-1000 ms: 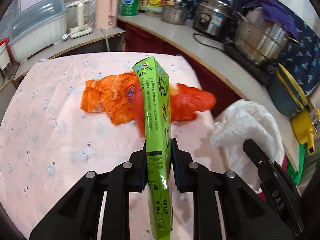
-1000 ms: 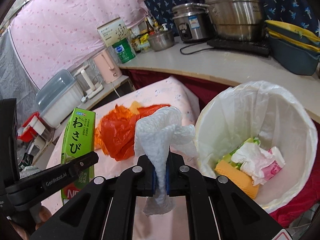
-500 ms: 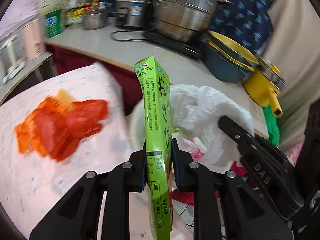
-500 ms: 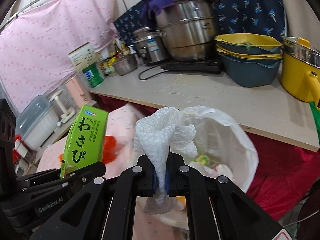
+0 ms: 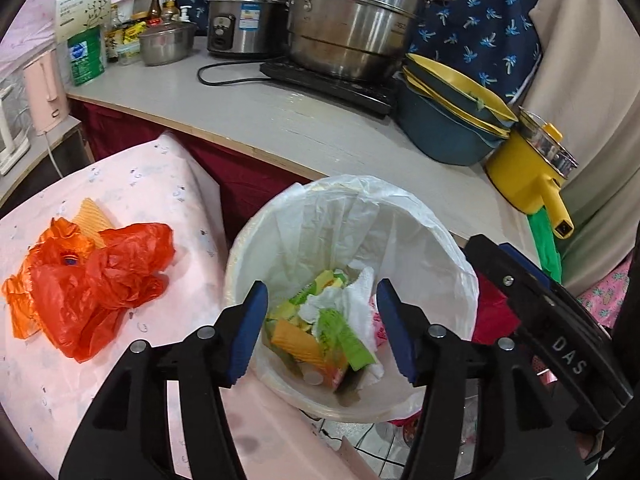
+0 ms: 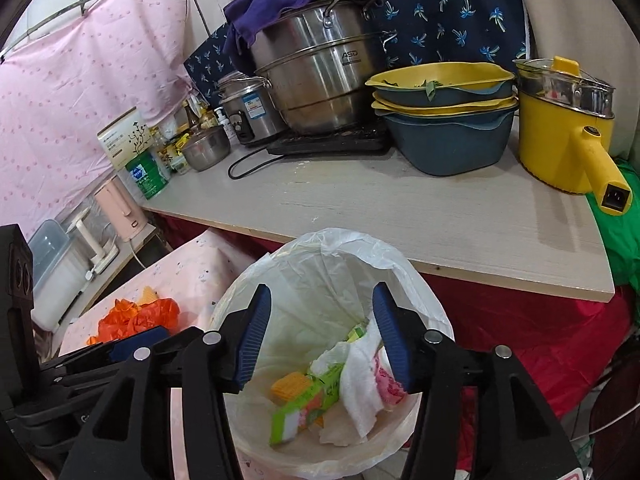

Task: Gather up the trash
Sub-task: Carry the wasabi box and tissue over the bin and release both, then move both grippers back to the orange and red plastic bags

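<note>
Lying inside the white plastic-lined round trash bin (image 5: 420, 240) at the lower centre of both views are a bright green cardboard box (image 6: 306, 404), a crumpled white paper towel (image 6: 360, 376), a yellow-orange corrugated piece (image 5: 296, 340) and a pink-printed wrapper (image 6: 390, 390), all heaped together at the bottom. The box rests tilted, touching the paper towel on its right.

Over the bin hangs the left gripper (image 5: 320, 332), jaws spread wide with nothing between the blue pads. The right gripper (image 6: 320, 336) hovers over the same opening, equally wide apart and empty; in the left view its black body fills the lower right.

Left of the bin, on the pale pink patterned tablecloth (image 5: 132, 184), sits a crumpled orange-red plastic bag (image 5: 92, 280), with a yellow ridged scrap (image 5: 92, 216) just beside its upper edge.

Behind the bin runs a grey wooden counter (image 6: 400, 208). On it stand a large stainless steel stacked pot (image 6: 320, 76) draped with a purple cloth (image 6: 280, 0), a small steel rice cooker (image 6: 248, 104), stacked blue and yellow basins (image 6: 444, 120), and at upper right a yellow electric pot (image 6: 564, 132).
</note>
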Motion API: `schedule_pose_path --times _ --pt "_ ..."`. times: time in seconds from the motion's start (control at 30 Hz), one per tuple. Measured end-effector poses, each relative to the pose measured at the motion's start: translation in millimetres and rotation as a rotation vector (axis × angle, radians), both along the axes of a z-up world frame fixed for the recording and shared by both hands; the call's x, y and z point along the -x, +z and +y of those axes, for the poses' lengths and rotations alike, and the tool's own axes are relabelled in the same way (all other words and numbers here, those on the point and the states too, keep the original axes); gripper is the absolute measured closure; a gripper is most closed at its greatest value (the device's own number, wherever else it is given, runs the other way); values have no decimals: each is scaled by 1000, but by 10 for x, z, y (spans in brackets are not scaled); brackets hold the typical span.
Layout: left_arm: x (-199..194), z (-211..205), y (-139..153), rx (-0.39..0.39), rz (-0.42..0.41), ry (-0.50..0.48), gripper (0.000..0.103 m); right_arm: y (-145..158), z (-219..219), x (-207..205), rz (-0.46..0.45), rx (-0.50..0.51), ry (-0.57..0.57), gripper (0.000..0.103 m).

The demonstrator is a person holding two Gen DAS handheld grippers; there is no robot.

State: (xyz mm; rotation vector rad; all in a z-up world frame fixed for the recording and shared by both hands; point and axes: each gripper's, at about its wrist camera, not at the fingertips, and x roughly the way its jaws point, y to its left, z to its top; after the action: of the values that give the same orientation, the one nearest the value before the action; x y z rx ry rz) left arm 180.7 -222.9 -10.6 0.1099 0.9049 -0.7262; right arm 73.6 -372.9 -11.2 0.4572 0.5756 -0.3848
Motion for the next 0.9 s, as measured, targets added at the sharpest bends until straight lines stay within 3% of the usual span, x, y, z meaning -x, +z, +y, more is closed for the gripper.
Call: schedule_pose_path --times 0.57,0.77,0.9 --pt "-113 961 124 28 -47 201 49 168 410 -39 -32 5 65 41" --pt "-182 1390 92 18 -55 282 44 169 785 -204 -24 7 135 37" --pt "-269 1710 73 9 -70 342 36 138 1120 -374 -9 12 201 35"
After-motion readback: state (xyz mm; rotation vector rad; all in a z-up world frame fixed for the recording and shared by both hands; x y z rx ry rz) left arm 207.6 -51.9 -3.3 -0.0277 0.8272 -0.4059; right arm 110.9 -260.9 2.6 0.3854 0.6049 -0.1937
